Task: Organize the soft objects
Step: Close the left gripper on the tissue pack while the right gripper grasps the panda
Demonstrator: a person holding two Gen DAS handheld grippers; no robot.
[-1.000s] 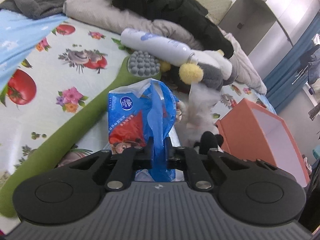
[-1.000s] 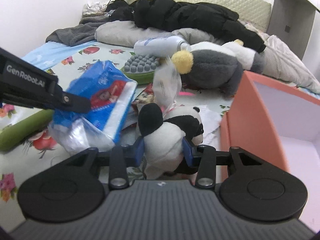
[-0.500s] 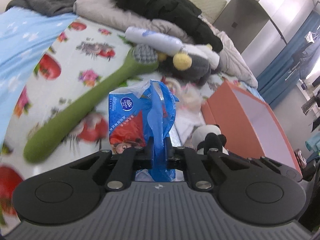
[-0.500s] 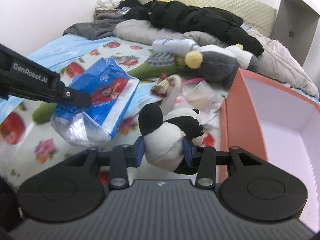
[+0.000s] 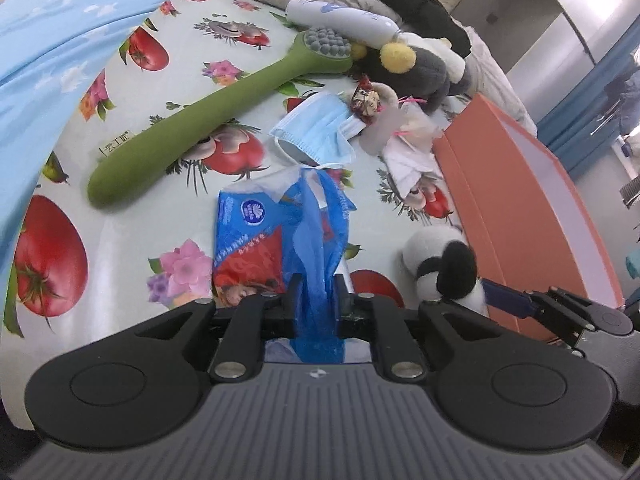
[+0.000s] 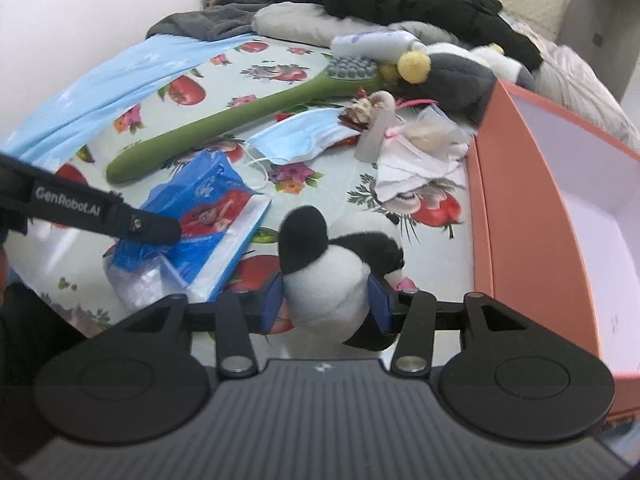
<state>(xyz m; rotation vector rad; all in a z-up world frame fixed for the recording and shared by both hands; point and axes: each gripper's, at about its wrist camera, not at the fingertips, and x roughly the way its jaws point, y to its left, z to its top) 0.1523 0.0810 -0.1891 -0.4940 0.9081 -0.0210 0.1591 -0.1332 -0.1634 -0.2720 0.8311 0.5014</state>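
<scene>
My left gripper [image 5: 317,304] is shut on the blue plastic wrap of a tissue pack [image 5: 260,240] and holds it above the bed; the pack also shows in the right wrist view [image 6: 200,208]. My right gripper [image 6: 326,300] is shut on a black-and-white panda plush [image 6: 332,264], held above the bed just left of the orange box [image 6: 532,216]. The panda also shows in the left wrist view [image 5: 444,264], with the orange box [image 5: 520,208] to its right.
On the flowered sheet lie a long green massage brush [image 6: 240,116], a blue face mask [image 6: 296,140], a white cloth bundle [image 6: 412,160], a grey plush with yellow pom-pom [image 6: 448,72] and a white bottle [image 6: 372,42]. Dark clothes and pillows pile at the bed's head.
Both grippers have risen and pulled back from the bed with their loads. The face mask that the pack hid now shows on the sheet.
</scene>
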